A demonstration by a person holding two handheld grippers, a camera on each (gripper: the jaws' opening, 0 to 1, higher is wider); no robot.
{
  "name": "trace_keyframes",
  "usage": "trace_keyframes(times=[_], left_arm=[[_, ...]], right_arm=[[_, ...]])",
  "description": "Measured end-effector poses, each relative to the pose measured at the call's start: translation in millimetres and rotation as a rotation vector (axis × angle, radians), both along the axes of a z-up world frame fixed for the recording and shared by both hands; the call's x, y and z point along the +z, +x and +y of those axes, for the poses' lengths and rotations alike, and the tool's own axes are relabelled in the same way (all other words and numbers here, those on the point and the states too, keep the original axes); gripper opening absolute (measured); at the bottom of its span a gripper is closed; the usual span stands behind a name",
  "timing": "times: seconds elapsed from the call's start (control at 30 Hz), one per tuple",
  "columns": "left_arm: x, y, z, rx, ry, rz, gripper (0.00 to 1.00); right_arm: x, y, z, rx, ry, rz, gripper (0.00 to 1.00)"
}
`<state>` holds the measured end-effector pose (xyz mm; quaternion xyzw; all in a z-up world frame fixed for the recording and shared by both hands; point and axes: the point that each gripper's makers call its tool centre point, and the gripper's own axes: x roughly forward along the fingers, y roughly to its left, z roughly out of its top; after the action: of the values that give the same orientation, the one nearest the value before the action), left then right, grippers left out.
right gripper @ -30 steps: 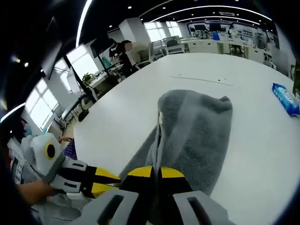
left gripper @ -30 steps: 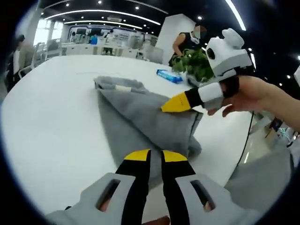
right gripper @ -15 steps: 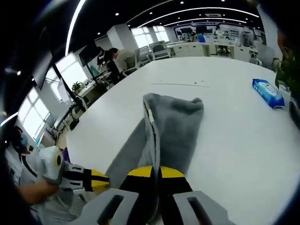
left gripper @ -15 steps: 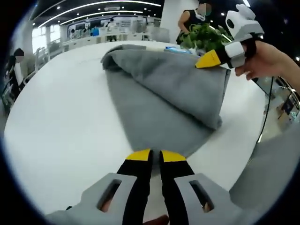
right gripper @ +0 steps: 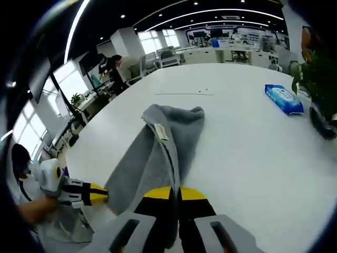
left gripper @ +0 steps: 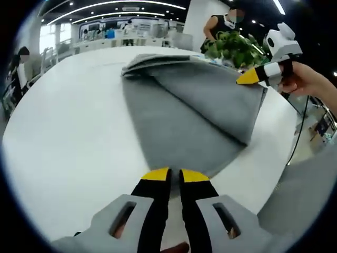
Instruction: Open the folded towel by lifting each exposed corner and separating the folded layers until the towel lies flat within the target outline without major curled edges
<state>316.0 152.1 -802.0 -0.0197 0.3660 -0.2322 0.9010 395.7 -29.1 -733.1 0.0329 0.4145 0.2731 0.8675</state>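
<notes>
Towel (left gripper: 195, 110) now stretched wider between your grippers than a second ago; left gripper (left gripper: 169, 176) and right gripper (right gripper: 172, 193) each pinch a corner. Layers separating; far fold not yet opened.

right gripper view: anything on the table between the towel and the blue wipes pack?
Nothing. Bare white table lies between the gray towel and the blue wipes pack, in the right gripper view.

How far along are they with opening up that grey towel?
Partway. Done: both grippers have hold of an edge, the left gripper and the right gripper each shut on the towel. In hand: pulling it apart above the white table. Left: folded layers remain at the far end, and it is not lying flat.
</notes>
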Motion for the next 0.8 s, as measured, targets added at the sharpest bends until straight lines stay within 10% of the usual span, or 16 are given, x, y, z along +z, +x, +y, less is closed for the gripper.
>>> trace_keyframes(times=[0.8], left_arm=[[-1.1,-1.6,0,0.024,-0.033,0.002,0.07]], right_arm=[[-13.5,-8,-72,-0.137,-0.070,-0.009,0.00]])
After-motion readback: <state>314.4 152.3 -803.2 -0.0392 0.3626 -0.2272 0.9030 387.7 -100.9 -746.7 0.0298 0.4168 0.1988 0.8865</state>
